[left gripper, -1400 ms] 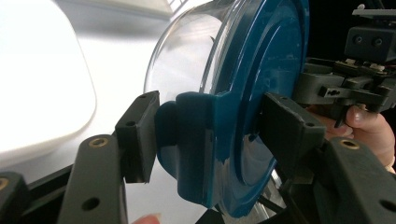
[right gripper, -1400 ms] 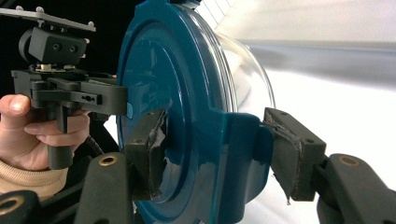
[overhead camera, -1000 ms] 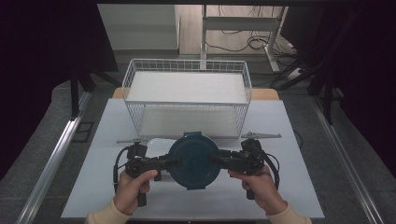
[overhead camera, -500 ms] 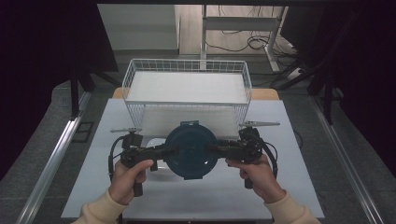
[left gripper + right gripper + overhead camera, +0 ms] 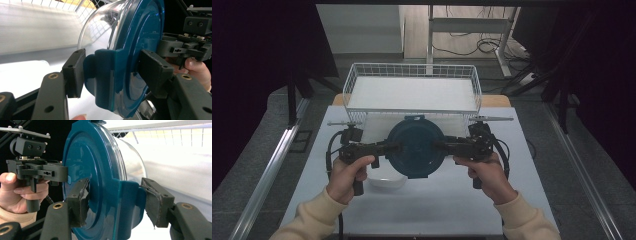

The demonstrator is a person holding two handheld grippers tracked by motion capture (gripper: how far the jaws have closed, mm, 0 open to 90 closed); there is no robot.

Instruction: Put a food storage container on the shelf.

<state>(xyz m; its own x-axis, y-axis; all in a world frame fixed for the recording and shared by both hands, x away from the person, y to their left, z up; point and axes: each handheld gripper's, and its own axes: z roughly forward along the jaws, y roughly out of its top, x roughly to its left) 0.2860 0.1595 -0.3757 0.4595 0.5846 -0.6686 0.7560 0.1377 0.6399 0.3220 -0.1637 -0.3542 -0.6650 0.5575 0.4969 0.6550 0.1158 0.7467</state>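
You hold the round clear container with its blue lid [image 5: 415, 146] lid-up and level above the middle of the worktop [image 5: 437, 200], just short of the far edge. Left tool [image 5: 388, 148] is clamped on the lid's left latch tab; right tool [image 5: 439, 145] is clamped on the opposite tab. The two tabs line up parallel to the near edge. No contents are discernible through the clear wall. The white wire basket [image 5: 412, 95] at the far edge appears empty. A small white dish [image 5: 384, 180] sits below the container.
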